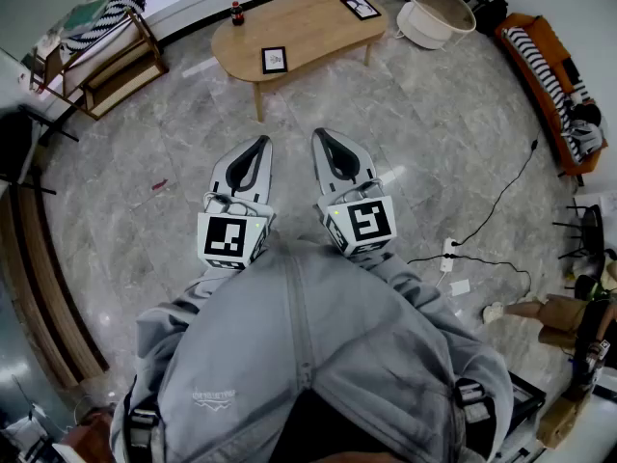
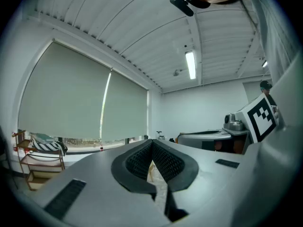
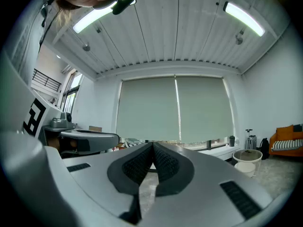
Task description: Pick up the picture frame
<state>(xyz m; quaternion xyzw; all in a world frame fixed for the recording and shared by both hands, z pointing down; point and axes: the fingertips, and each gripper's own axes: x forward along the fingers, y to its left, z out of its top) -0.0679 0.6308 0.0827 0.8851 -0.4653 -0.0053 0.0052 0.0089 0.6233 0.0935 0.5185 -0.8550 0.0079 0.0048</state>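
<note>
- No writing could be read; the logo on the person's grey jacket was too small.
- The left gripper and right gripper were both closed tip to tip, holding nothing.
- Only the head view showed the picture frame, on the far wooden table, well apart from both grippers.

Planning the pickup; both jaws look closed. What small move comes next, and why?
Probably step toward the table: the nearer picture frame lies there, well beyond the left hand-held gripper and right hand-held gripper, both shut and empty.
</note>
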